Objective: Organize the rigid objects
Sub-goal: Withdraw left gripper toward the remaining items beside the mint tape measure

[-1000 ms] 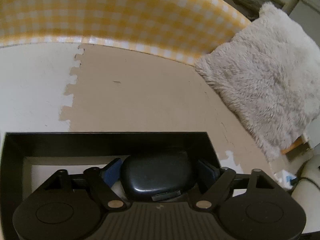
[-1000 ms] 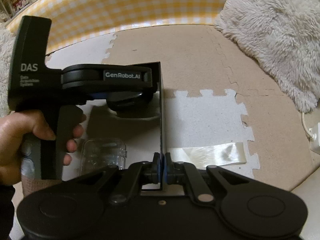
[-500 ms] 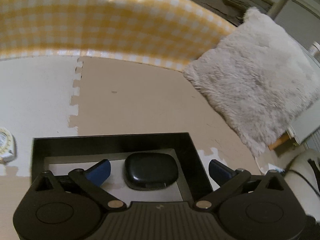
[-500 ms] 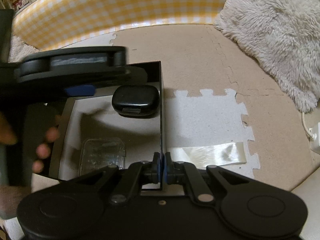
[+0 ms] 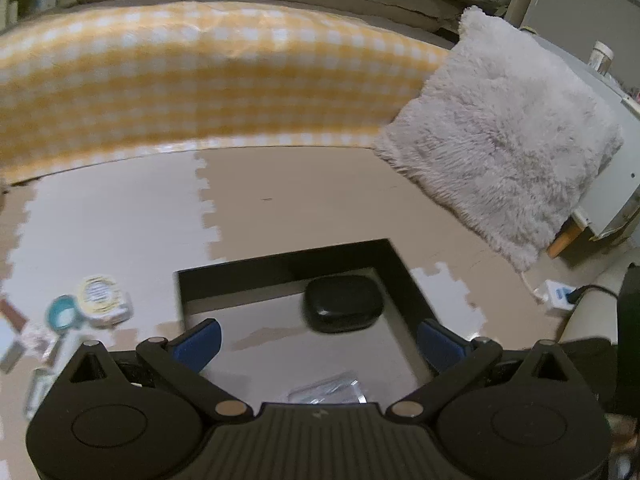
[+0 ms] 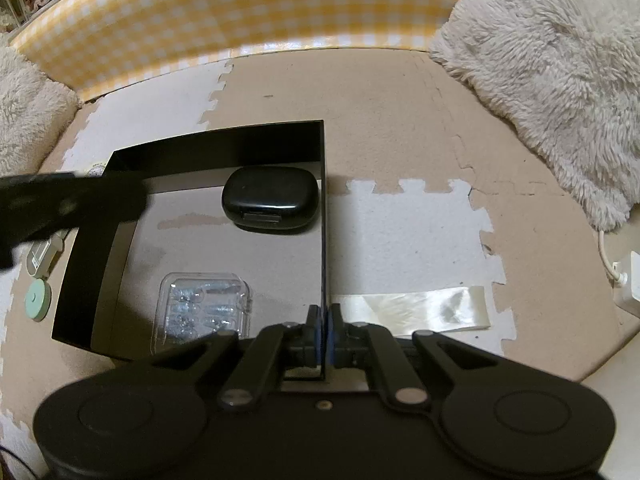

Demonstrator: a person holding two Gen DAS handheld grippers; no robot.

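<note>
A black open box (image 6: 224, 148) stands on the foam floor mat; it also shows in the left wrist view (image 5: 280, 266). Inside it lie a black rounded case (image 6: 270, 198), also seen in the left wrist view (image 5: 342, 308), and a clear plastic case of small parts (image 6: 204, 304). My right gripper (image 6: 323, 330) is shut on the box's right wall (image 6: 323, 240). My left gripper (image 5: 318, 344) is open and empty, raised above the box. It appears as a blurred black bar (image 6: 68, 204) in the right wrist view.
Left of the box lie a round tape measure (image 5: 102, 300), a teal round item (image 5: 64, 318) and other small items. A fluffy grey pillow (image 5: 500, 148) lies at the right, a yellow checked barrier (image 5: 200, 80) behind. A shiny strip (image 6: 412, 310) lies right of the box.
My left gripper let go of the black case, opened, and pulled up and back to the left. The case now rests in the box. My right gripper kept its hold.
</note>
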